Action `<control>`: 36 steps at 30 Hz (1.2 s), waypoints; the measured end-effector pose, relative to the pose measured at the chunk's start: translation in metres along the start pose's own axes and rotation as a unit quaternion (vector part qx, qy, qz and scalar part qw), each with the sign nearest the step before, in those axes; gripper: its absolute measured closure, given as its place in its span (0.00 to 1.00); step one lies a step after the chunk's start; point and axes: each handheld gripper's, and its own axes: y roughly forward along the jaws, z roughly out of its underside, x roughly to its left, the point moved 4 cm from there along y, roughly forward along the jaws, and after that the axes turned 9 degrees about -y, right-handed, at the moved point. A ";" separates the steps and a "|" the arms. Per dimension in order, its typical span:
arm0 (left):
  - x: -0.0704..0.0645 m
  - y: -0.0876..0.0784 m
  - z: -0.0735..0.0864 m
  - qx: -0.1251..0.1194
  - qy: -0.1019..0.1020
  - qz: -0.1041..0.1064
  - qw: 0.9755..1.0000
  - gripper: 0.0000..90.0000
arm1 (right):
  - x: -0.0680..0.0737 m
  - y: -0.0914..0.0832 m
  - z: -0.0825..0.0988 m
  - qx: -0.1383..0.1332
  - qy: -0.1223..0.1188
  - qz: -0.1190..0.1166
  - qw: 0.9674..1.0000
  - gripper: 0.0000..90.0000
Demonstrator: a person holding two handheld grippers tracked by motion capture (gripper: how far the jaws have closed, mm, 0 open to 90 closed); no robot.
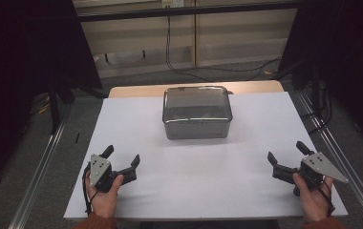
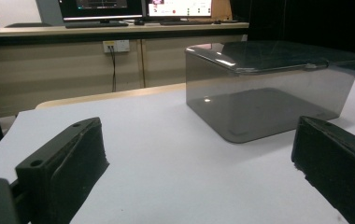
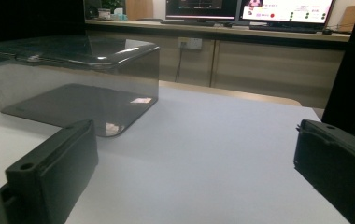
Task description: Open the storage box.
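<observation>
Your two grippers sit wide open, and the grey box waits in the middle.

Your left gripper [image 1: 122, 160] rests low on the white worktop [image 1: 194, 181] near you, with its jaws spread as far as they go and nothing between them. Your right gripper [image 1: 287, 152] is the same on the other side, wide open and holding nothing. The see-through grey box [image 1: 197, 112] stands well apart from both, farther back in the middle, with its lid [image 2: 278, 55] shut on top. If you push it from one side, the smooth box could slide away across the worktop. If you grab just the lid, it may pop off or slip.
</observation>
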 end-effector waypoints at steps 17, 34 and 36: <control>0.000 0.002 0.002 0.009 -0.019 0.007 1.000 0.04 | 0.011 0.004 0.001 0.008 0.010 -0.046 0.999 0.00; -0.003 0.005 0.001 0.012 -0.014 0.012 1.000 0.04 | 0.030 0.021 -0.005 0.004 -0.005 -0.082 0.997 0.00; -0.003 0.006 0.001 0.012 -0.014 0.010 1.000 0.04 | 0.034 0.023 -0.005 0.002 -0.002 -0.094 0.996 0.00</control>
